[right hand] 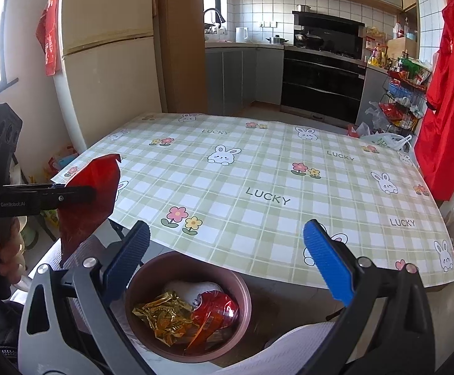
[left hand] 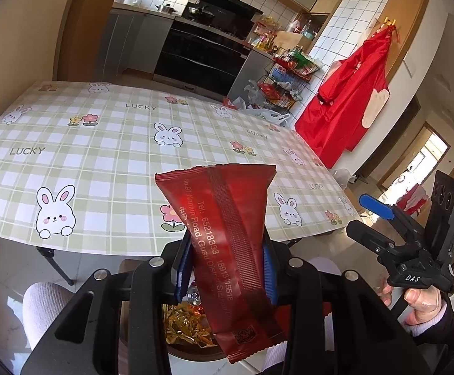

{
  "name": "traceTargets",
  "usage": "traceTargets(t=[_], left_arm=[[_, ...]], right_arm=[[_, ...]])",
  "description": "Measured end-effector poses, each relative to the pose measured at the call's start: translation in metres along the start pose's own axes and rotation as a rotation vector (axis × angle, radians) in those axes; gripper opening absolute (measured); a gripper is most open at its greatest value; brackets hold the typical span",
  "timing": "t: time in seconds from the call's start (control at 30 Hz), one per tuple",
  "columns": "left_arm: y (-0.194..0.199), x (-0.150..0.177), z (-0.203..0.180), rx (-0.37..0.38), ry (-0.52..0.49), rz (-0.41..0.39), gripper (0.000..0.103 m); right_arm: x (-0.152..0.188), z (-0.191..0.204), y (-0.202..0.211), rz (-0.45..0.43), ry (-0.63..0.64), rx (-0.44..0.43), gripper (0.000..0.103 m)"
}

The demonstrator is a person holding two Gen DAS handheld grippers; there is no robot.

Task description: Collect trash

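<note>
A: Risk lies mainly in the release. The red wrapper [left hand: 227, 250] is pinched between the blue pads of the left gripper [left hand: 227, 276], the jaws drawn in about a third of their travel and pressed on its middle, with both ends sticking out free.

B: And where is it held?

A: Above the near edge of the table [right hand: 258, 187], just over the brown bin [right hand: 242, 284], which is seen below between the person's knees. From the right wrist view the wrapper appears off to the bin's left side, so a drop made now could be carried past the rim.

B: Could the wrapper be caught by anything?

A: It is light and flat; it may be expected to flutter, or to cling to a pad once the jaws are parted. The bin is also partly filled: gold foil [right hand: 161, 317] and a crushed red can [right hand: 217, 309] are heaped inside.

B: The right gripper [right hand: 227, 259]?

A: Spread fully wide, nothing between its pads. It is hung over the bin, so the falling wrapper might be struck by it.
</note>
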State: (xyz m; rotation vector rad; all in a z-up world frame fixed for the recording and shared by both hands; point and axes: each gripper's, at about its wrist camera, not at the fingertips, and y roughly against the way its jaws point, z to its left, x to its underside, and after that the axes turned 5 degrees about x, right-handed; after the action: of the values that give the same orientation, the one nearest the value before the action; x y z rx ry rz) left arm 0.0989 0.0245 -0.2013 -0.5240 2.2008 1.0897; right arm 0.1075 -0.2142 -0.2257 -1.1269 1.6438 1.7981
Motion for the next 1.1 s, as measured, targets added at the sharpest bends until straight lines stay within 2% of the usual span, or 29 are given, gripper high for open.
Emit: traceTargets(t=[0.27, 0.43, 0.77, 0.93, 1.1], left_arm=[[-0.016, 0.007, -0.003, 0.021, -0.010, 0.054, 0.036], [-0.027, 0.012, -0.004, 0.050, -0.012, 0.093, 0.046], [-0.025, 0.012, -0.005, 0.044, -0.006, 0.086, 0.053], [-0.016, 0.006, -0.009, 0.024, -0.042, 0.050, 0.063], [0.008, -0.011, -0.024, -0.064, -0.165, -0.049, 0.083]], right_arm=[[0.004, -0.005, -0.005, 0.015, -0.019, 0.002, 0.097], [0.005, -0.005, -0.006, 0.018, -0.021, 0.005, 0.097], [0.005, -0.004, -0.007, 0.021, -0.021, 0.006, 0.097], [0.000, -0.004, -0.003, 0.017, -0.016, 0.014, 0.097], [-0.017, -0.007, 0.008, -0.020, 0.000, 0.042, 0.097]])
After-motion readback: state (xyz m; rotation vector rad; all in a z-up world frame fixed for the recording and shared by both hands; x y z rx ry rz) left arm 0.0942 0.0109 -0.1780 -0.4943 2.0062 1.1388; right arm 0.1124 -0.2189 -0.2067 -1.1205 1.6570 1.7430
